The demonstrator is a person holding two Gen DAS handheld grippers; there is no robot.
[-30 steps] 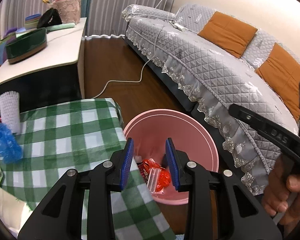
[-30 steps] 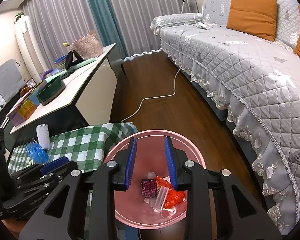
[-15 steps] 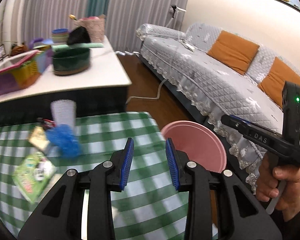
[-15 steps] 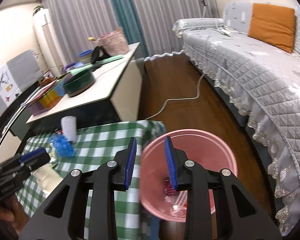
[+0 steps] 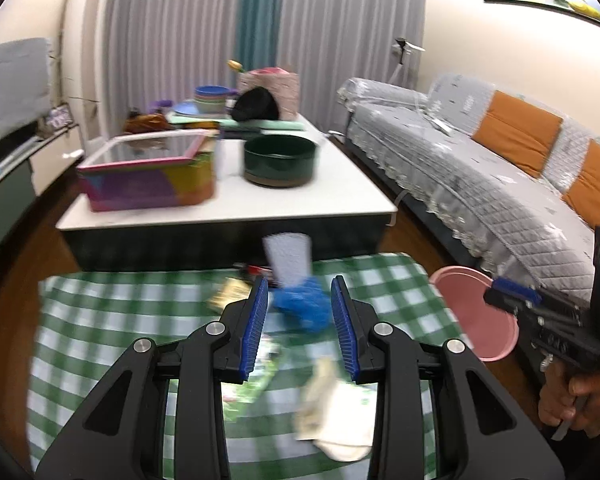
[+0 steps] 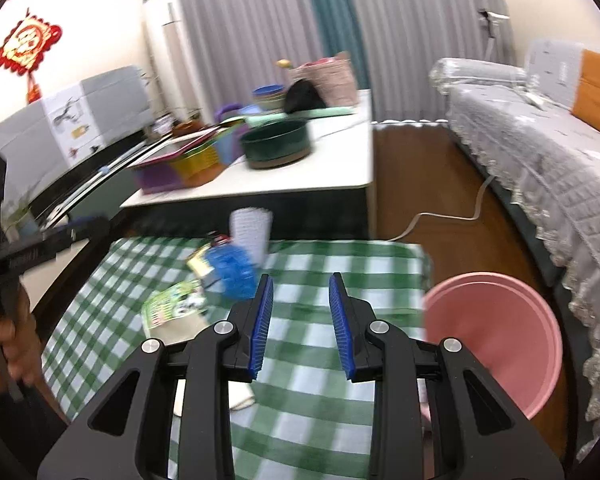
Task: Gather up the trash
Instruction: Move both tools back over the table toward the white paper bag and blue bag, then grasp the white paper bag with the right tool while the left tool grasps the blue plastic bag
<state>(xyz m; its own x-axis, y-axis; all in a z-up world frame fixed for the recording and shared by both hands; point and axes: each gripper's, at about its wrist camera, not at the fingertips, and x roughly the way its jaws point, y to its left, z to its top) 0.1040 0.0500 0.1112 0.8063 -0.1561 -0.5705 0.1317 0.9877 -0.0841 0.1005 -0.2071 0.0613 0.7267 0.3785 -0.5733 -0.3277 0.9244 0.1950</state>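
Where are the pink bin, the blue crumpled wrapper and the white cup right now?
pink bin (image 6: 500,340): right wrist view, on its inner wall.
blue crumpled wrapper (image 5: 300,306): left wrist view, on its middle.
white cup (image 6: 251,228): right wrist view, on its side wall.

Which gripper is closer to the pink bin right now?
Right. The right gripper hangs over the checked cloth just beside the pink bin. The left gripper is further along the table, lined up on the blue wad.
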